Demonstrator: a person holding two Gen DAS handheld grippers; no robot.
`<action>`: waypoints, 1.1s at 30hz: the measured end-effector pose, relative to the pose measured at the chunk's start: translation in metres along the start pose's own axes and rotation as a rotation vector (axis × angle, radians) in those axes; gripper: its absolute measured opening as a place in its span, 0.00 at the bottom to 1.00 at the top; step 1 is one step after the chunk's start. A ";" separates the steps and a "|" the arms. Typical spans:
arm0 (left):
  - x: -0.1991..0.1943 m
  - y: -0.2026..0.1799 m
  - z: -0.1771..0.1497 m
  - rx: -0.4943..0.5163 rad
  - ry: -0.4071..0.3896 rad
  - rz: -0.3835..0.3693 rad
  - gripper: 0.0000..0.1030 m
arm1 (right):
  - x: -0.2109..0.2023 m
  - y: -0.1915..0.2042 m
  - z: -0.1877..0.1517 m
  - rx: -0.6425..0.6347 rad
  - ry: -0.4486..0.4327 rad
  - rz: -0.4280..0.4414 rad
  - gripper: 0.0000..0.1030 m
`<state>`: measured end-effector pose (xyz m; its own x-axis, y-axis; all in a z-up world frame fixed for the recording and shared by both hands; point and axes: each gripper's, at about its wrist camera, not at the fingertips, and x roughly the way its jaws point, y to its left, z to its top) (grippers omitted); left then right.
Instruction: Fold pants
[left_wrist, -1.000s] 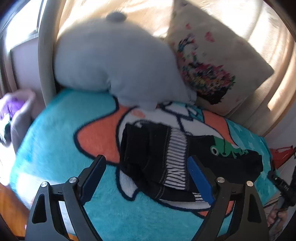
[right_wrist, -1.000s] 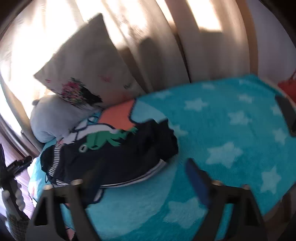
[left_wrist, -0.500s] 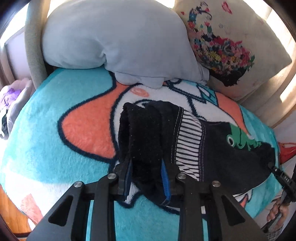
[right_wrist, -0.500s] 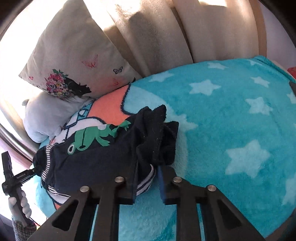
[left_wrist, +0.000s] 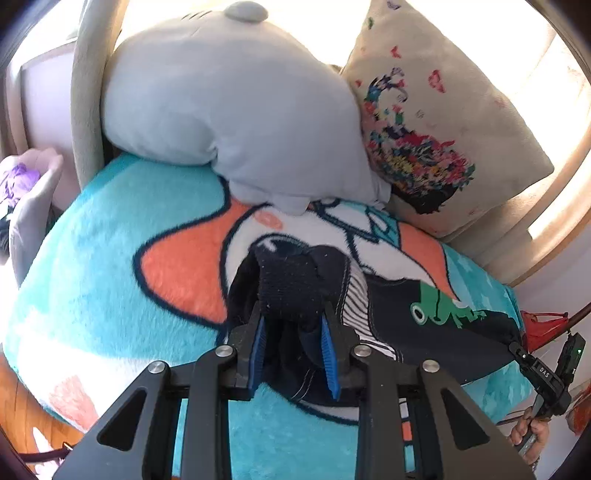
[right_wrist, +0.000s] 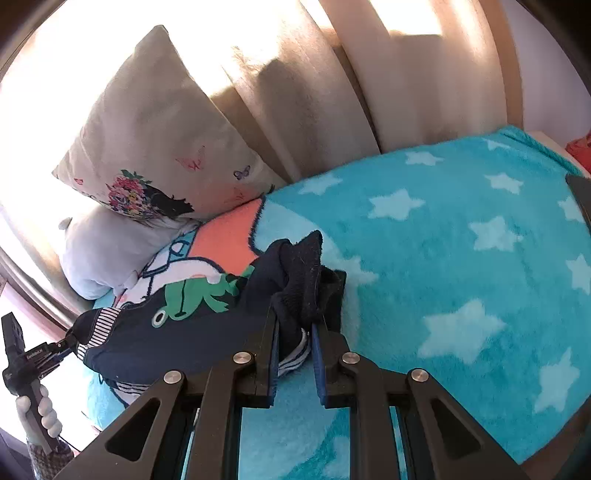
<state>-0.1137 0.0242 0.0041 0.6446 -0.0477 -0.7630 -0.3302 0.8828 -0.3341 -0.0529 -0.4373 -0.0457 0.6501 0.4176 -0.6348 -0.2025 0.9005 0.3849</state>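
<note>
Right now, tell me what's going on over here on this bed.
A person is folding small dark pants with a frog print, using a handheld gripper in each hand. The left gripper is shut on a bunched end of the pants with striped trim, and the right gripper is shut on the other end. The pants lie crumpled on a turquoise star blanket, near a grey plush pillow and a floral cushion. No neat fold shows yet.

Fuzzy plush blanket (left_wrist: 110, 258), knitted dark cloth pants (left_wrist: 295, 288), matt black, probably plastic left gripper (left_wrist: 293, 332) with blue pads.
</note>
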 end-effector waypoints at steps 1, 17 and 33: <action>0.001 -0.002 0.004 0.003 -0.005 0.000 0.26 | -0.001 0.002 0.003 -0.007 -0.009 -0.003 0.17; 0.106 -0.007 0.093 -0.057 0.019 0.146 0.26 | 0.111 0.011 0.098 -0.014 0.084 -0.069 0.17; 0.062 0.012 0.062 -0.107 -0.012 0.081 0.57 | 0.066 -0.050 0.080 0.227 -0.072 -0.007 0.65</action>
<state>-0.0346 0.0612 -0.0133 0.6212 0.0281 -0.7832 -0.4525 0.8288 -0.3291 0.0585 -0.4642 -0.0529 0.7030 0.3941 -0.5919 -0.0330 0.8496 0.5265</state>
